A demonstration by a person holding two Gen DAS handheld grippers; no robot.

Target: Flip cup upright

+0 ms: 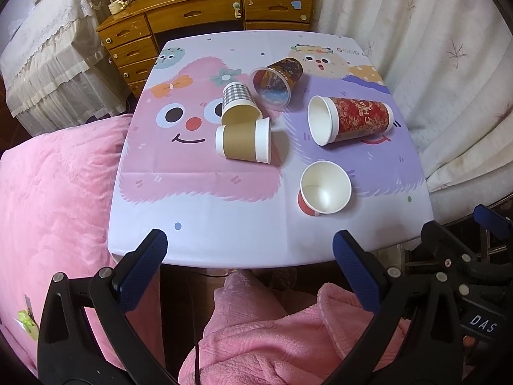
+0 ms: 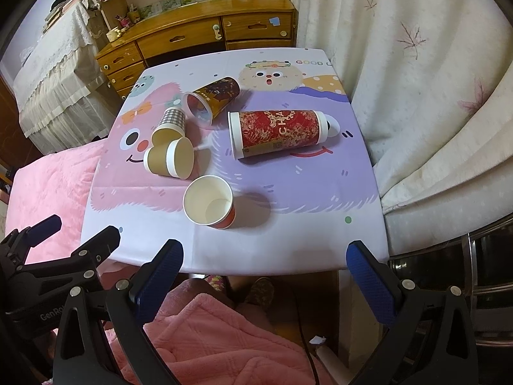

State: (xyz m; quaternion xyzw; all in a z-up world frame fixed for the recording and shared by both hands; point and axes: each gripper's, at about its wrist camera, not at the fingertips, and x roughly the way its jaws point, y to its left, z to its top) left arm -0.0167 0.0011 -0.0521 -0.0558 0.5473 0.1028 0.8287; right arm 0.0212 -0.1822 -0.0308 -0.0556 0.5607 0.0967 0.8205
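Observation:
Several paper cups are on the small table. A tall red patterned cup [image 1: 352, 118] [image 2: 279, 131] lies on its side at the right. A brown cup [image 1: 243, 139] [image 2: 170, 158], a checked cup [image 1: 239, 102] [image 2: 171, 125] and a clear cup with a dark print [image 1: 277, 80] [image 2: 211, 99] lie on their sides near the middle. A small red cup [image 1: 323, 189] [image 2: 210, 202] stands upright, white inside. My left gripper [image 1: 250, 250] and right gripper [image 2: 264, 256] are open and empty, held off the table's near edge.
The table [image 1: 198, 218] [image 2: 288, 240] wears a cartoon cloth. A pink quilt [image 1: 57, 192] lies left, a white draped seat [image 2: 433, 128] right, a wooden dresser [image 1: 198, 12] behind. My pink-robed lap [image 1: 272, 337] is below the grippers.

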